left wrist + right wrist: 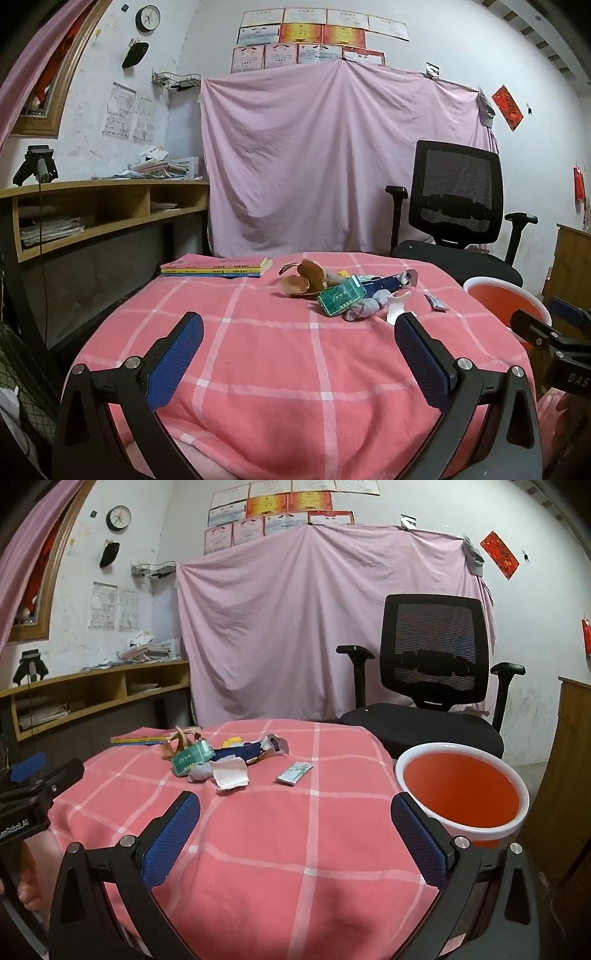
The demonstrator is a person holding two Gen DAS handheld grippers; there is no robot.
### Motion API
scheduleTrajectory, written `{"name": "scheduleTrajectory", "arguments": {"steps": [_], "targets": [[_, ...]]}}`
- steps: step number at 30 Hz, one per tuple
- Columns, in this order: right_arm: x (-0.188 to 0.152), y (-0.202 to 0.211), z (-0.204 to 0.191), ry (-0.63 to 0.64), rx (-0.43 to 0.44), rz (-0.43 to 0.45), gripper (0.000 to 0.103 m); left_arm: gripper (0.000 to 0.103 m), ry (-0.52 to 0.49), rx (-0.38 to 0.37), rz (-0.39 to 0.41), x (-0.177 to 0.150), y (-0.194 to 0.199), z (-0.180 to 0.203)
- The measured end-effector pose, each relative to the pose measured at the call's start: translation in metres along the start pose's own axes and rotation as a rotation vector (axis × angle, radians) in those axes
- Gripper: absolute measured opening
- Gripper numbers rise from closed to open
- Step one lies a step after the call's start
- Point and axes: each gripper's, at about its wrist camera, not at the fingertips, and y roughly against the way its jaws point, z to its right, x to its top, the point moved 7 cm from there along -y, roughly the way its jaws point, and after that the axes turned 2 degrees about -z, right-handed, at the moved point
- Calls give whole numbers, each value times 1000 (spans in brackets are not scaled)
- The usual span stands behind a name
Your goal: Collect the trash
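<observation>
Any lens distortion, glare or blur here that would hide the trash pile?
Left wrist: strong fisheye bending at the edges, dim even light, trash pile sharp, no glare. Right wrist: same bending, dark corner vignette, pile and orange bin clearly visible.

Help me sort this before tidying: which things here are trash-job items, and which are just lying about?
Job: green carton, brown peel, white wrapper, small packet, blue wrapper, orange bin.
Lying about: books, office chair.
</observation>
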Motion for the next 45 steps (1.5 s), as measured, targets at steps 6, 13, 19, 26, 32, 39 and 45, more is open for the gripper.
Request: {"name": "scheduleTrajectory", "arguments": {"steps": [6, 13, 19, 26, 32, 39, 45], "targets": [[1, 0, 1, 0, 1, -1, 103, 101, 0, -1, 1, 0, 0, 1], [0, 0, 1, 0, 1, -2, 103, 101, 1, 1, 0, -1, 0, 1], [0, -1, -1, 0, 1, -2, 103, 101, 1, 0, 0, -1, 0, 1], [0, -3, 2, 0, 1, -3, 103, 101, 1, 0, -1, -1, -1, 2], [0, -3, 2, 0, 1, -5, 103, 101, 1, 1, -1, -1, -1, 1], [-1, -3, 1, 1, 0, -6, 103, 101, 1, 0, -2, -1, -1, 2], [-1, -3, 1, 1, 0, -6, 103, 101, 0, -2, -2, -1, 1, 4]]}}
